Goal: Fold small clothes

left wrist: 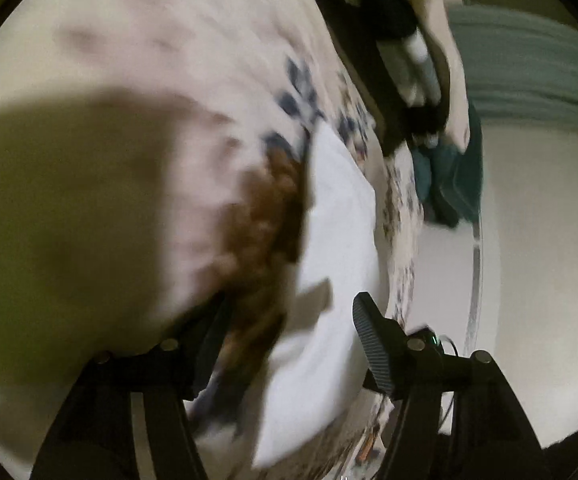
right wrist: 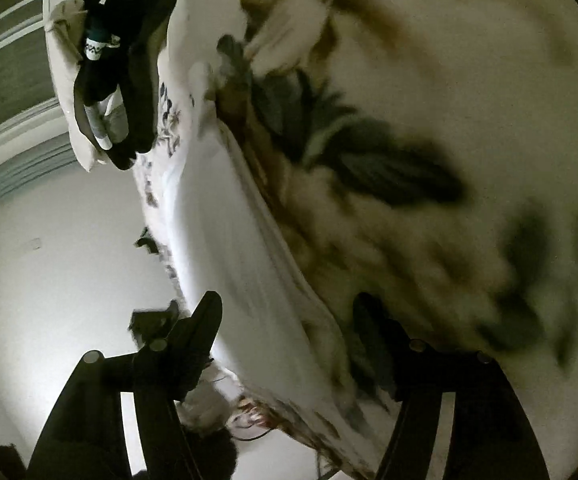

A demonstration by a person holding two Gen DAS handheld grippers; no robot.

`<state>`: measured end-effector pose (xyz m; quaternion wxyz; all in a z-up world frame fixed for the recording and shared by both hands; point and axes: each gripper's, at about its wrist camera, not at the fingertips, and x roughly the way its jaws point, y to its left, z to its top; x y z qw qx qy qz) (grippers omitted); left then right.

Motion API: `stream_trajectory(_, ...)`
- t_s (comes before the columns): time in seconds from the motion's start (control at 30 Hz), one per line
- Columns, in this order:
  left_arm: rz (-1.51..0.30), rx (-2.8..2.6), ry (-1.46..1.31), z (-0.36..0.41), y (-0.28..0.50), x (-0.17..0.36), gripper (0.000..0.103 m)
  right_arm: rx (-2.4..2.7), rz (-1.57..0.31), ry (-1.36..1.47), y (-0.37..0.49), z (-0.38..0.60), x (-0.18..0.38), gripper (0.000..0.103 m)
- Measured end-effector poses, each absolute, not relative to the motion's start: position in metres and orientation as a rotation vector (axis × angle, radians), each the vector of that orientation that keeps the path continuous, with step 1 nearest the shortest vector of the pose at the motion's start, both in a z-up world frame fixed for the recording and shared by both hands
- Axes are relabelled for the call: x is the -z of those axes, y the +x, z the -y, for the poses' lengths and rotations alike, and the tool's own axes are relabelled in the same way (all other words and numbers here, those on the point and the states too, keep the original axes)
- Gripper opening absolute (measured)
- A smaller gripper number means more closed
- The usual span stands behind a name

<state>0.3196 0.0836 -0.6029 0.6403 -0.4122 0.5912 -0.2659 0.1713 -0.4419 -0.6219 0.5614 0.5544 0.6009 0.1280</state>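
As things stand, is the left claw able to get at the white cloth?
Probably yes: the left claw stands open with the white cloth lying straight ahead between its fingers, nothing over it. Blur hides any contact.

Motion blur: both views smeared; the floral bedspread print has no clear edges.
White cloth: garment type unreadable; its 7 o'clock end is cut off.
Brown patch: too blurred to identify.
Dark clothes pile at 11 o'clock: separate items indistinguishable.
Left gripper: one finger melts into shadow.
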Motion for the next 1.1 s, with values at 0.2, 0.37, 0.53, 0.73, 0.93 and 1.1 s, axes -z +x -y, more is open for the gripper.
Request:
stream_trajectory(0.2,-1.394,0.734,-0.87,-0.041,0.344,0.608,0.06,-0.408,-1.417,1.322,0.203,0.413,0.631,0.07)
stream_trajectory(0.37,-1.383,0.746,-0.77,-0.027,0.348,0.591,0.013,-0.395,-1.406,1.262,0.212,0.396,0.62,0.016)
stream_trajectory(0.53,-1.376,0.733,-0.727,-0.025,0.35,0.561,0.008,-0.369,-1.386,1.197,0.217,0.392,0.581,0.014)
stream_trajectory(0.73,-1.329,0.757,-0.723,-0.024,0.372,0.488,0.007,-0.38,-1.343,1.145,0.243,0.385,0.502,0.013)
stream_trajectory(0.93,-1.217,0.794,-0.685,-0.019,0.428,0.393,0.007,-0.438,-1.229,1.112,0.307,0.382,0.408,0.013)
stream_trajectory(1.1,-1.075,0.786,-0.663,-0.021,0.507,0.319,0.007,-0.508,-1.12,1.051,0.402,0.373,0.342,0.013)
